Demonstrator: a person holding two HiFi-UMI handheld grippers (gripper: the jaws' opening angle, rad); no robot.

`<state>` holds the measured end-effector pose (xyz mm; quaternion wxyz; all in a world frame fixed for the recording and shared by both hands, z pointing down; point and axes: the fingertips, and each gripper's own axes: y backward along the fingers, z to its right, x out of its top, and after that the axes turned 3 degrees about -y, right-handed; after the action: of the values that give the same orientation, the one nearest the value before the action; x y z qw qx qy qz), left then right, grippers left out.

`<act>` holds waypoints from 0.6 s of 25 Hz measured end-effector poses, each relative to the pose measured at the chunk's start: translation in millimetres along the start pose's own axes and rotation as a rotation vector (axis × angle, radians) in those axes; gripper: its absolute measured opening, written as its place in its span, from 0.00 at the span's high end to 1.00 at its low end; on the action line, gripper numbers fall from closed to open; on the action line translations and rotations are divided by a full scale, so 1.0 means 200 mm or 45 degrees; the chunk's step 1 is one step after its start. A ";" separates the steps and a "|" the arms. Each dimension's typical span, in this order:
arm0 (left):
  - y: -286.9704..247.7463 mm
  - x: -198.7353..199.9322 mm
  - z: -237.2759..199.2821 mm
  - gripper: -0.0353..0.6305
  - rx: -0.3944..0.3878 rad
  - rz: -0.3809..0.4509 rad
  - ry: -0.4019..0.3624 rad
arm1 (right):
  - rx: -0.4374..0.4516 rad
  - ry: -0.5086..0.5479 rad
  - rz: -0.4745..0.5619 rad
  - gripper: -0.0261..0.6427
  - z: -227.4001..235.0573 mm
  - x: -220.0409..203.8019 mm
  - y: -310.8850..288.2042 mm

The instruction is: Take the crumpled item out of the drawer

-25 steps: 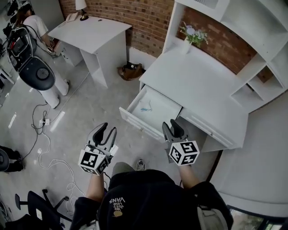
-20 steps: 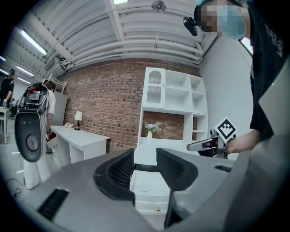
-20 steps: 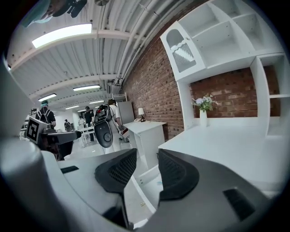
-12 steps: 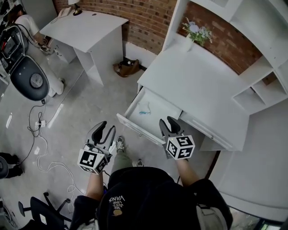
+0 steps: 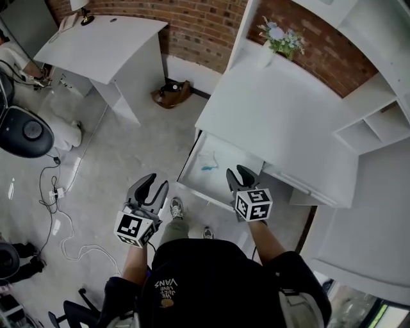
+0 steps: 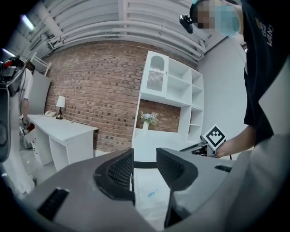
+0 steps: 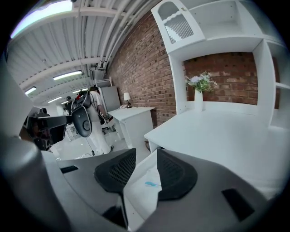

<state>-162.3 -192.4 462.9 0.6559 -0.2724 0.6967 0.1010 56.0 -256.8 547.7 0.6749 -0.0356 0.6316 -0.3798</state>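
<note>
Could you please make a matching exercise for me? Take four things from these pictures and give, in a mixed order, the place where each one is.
Things:
1. flower vase
2. lamp
3. brown bag
4. crumpled item

Places:
A. on the floor, by the brick wall
B. inside the open drawer
C. at the back of the big white desk
D. on the smaller white desk, far left

Pairs: 1-C, 2-D, 3-A, 4-B
</note>
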 end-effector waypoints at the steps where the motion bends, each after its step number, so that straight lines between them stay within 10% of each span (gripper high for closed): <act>1: -0.03 -0.01 -0.02 0.74 -0.016 -0.008 0.003 | -0.013 0.003 -0.020 0.75 0.01 -0.02 -0.05; 15: -0.39 -0.20 -0.20 0.74 -0.205 -0.127 0.020 | -0.102 0.000 -0.344 0.75 0.21 -0.42 -0.61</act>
<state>-157.3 -266.8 522.3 0.6305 -0.3594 0.6771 0.1216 44.1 -314.0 689.8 0.6157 -0.1473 0.6358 -0.4416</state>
